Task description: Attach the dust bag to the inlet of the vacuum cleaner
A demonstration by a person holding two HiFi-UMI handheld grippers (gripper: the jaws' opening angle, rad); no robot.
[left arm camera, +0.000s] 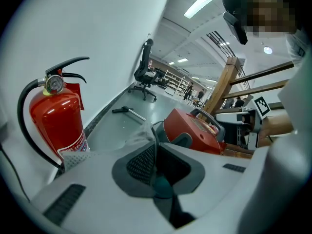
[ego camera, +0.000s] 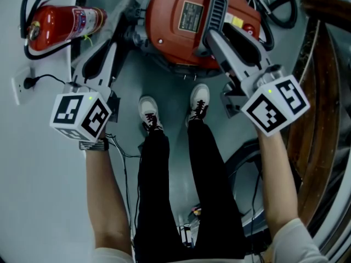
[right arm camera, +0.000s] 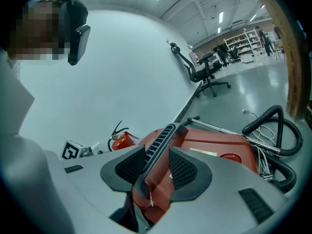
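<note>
Black trouser legs (ego camera: 181,190) fill the foreground, ending in two white shoes (ego camera: 149,112) that stand just short of the one vacuum cleaner (ego camera: 184,34) on the grey floor (ego camera: 170,86). That vacuum cleaner is a rounded red shell with a printed label on top and one dark grey ribbed handle (ego camera: 216,9). The handle's long axis runs along the top, pointing away from the shoes. Which end carries the inlet cannot be made out.

Two tongs are in view. The right tongs (right arm camera: 157,152) reach over the vacuum cleaner from its right with jaws apart. The handle lies between them against one pad, and red shell shows in the gap beside the other. The left tongs (left arm camera: 154,147), at the vacuum cleaner's left, have their jaws pressed together on a thin see-through film (left arm camera: 138,133) that sticks out past the tips; what it is cannot be told.

One red fire extinguisher (ego camera: 63,22) stands by the wall (ego camera: 33,163) left of the vacuum cleaner. One black hose (right arm camera: 273,128) coils at its right, and one metal tube (right arm camera: 226,129) lies on the floor beyond it.
</note>
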